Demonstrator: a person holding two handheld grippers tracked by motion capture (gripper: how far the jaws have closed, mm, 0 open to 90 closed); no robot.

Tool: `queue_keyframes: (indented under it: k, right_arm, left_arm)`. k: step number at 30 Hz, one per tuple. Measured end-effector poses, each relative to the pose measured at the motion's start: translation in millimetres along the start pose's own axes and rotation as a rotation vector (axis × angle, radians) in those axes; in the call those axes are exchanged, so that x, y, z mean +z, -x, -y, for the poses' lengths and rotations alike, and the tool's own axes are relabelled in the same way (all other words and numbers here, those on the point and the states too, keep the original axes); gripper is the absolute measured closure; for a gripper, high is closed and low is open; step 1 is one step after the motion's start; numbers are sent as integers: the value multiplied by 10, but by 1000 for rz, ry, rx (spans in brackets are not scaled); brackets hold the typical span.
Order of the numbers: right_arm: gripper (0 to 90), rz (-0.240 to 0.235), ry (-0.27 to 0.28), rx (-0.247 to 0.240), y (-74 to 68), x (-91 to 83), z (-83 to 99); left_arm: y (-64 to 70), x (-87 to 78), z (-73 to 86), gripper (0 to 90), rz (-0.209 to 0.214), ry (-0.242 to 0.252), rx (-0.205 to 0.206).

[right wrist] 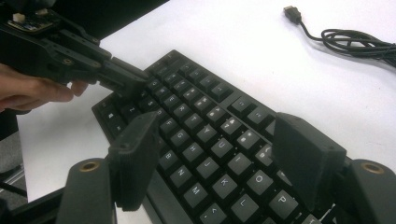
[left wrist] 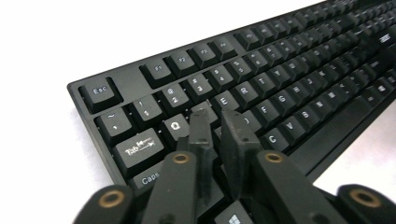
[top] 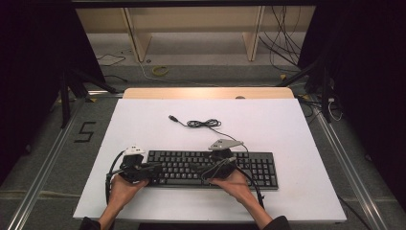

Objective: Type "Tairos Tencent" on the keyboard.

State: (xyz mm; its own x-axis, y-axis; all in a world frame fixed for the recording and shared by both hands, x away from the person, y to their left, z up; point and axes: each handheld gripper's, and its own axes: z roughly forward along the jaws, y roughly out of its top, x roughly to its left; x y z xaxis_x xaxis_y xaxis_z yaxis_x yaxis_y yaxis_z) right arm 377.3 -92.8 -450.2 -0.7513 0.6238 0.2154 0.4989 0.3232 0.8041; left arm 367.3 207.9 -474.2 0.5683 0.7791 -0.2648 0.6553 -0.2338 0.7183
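Black full-size plastic keyboard (top: 210, 167) flat on white worktop (top: 287, 129). Left gripper (left wrist: 219, 135) jaws nearly closed over keys near Q, perhaps touching. Right gripper (right wrist: 219, 158) jaws wide apart above J–P keys, gripping nothing.

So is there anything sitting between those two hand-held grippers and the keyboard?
Nothing visible. The left hand-held gripper, jaws nearly together, is right over the keyboard by the Q and W keys. The right hand-held gripper, jaws apart, hovers above the J and K keys. The coiled cable lies behind the keyboard.
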Motion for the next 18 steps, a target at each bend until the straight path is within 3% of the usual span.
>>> queue_keyframes:
  k: [11,18]
  right_arm:
    - [423,-2,-10,2,22,28,-6]
    - [478,2,-29,5,34,67,-11]
  left_arm:
    - [36,-40,-4,608,55,52,16]
    - [62,-55,-8,471,74,93,6]
